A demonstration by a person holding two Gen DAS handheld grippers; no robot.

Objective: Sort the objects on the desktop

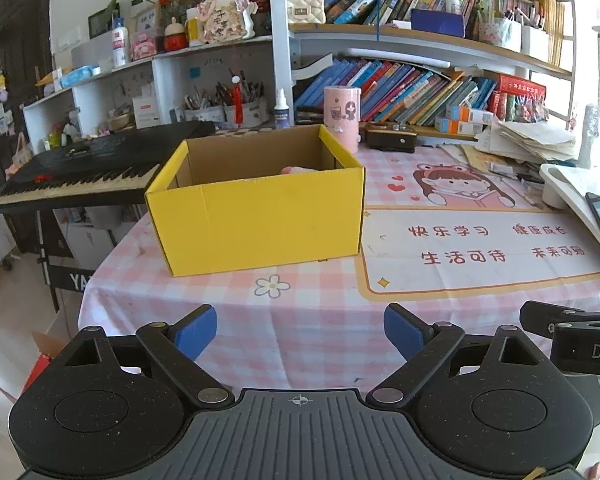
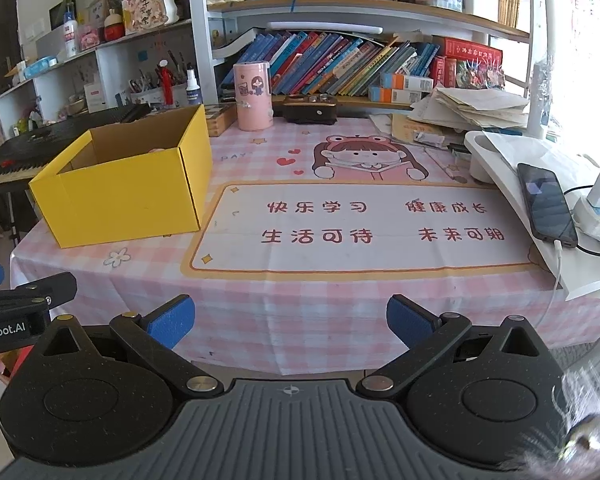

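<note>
The sorting looks close to finished, judging by how bare the working area is. The open yellow cardboard box (image 1: 256, 216) stands ahead of the left gripper (image 1: 300, 330), slightly beyond its left finger, and a small pink object (image 1: 298, 169) peeks above the front wall from inside it; what it is cannot be told. Between both pairs of fingers and the box, the desk (image 2: 320, 308) with its pink checked cloth and printed cartoon mat carries nothing loose. What remains sits well beyond the fingers along the back edge: a pink cylindrical canister (image 2: 253, 96), a dark brown rectangular case (image 2: 310, 109), and a heap of papers (image 2: 472, 108) off past the right gripper's (image 2: 291, 320) right finger. Whether those belong to the job is unclear.

The box is matte yellow outside, plain brown inside, flaps gone, sides straight and undented.

Both pairs of blue-padded fingers are spread wide and grip nothing.
</note>
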